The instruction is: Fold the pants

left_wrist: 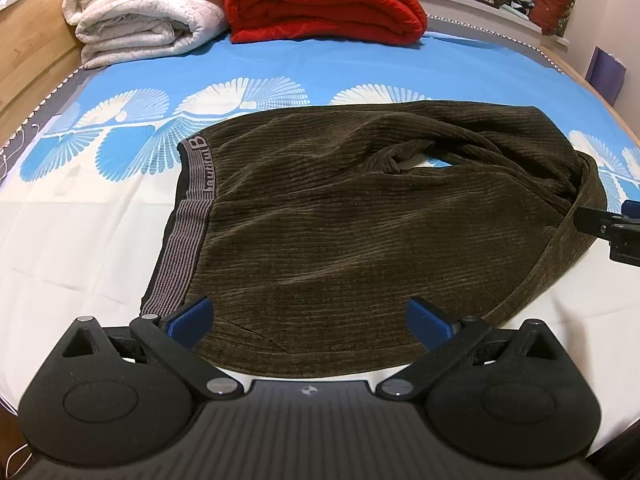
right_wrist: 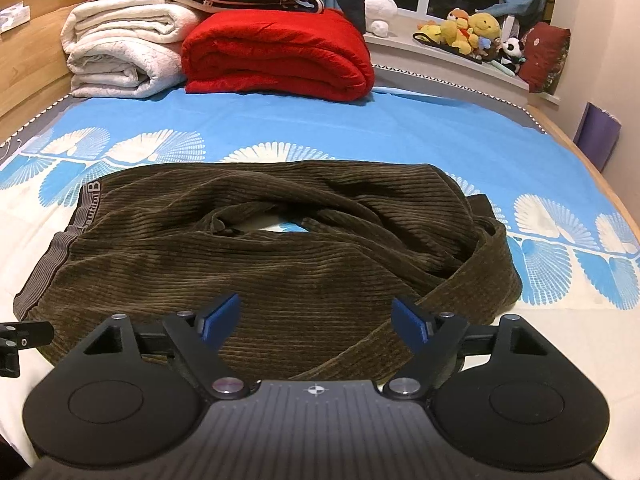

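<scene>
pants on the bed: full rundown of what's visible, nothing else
The pants are dark olive-brown, ribbed like corduroy or chenille, with a grey striped waistband bearing lettering that ends in B. They lie roughly flat on the blue-and-white sheet, waistband at the left, legs doubled back at the right in a rumpled loop that leaves a gap showing sheet. One leg edge trails along the near side. Both grippers hover open at the near edge; neither pinches the cloth.

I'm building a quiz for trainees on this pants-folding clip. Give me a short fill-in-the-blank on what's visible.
1. The brown corduroy pants lie on the ____.
2. Both the left gripper and the right gripper have their jaws ____.
3. The folded blanket next to the white one is ____.
4. The pants' waistband is striped ____.

Missing words: bed; open; red; grey
</scene>
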A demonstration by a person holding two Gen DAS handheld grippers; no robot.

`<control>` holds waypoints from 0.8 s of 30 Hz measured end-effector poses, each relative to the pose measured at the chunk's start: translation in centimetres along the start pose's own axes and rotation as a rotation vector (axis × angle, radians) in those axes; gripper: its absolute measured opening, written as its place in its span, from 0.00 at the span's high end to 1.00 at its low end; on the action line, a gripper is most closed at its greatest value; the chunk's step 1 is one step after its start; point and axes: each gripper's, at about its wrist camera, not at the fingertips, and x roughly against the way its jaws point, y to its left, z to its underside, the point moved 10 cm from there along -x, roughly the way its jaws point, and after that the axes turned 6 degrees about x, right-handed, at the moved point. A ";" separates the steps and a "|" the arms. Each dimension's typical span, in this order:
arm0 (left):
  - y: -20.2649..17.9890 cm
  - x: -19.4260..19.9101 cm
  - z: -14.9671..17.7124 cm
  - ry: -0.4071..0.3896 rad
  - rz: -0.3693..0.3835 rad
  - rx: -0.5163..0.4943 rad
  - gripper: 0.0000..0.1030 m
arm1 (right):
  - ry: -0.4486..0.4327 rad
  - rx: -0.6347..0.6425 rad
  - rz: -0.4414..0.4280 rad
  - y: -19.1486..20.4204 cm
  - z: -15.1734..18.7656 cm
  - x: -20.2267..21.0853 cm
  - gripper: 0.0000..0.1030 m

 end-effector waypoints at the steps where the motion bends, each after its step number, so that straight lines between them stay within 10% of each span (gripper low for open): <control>1: 0.0 -0.1 0.0 0.000 0.001 0.000 0.00 | 0.000 0.002 0.000 0.0 0.0 0.0 0.20; 24: -0.5 -0.5 0.2 -0.019 -0.023 -0.025 0.00 | 0.013 -0.020 -0.007 -0.5 0.3 -0.1 0.20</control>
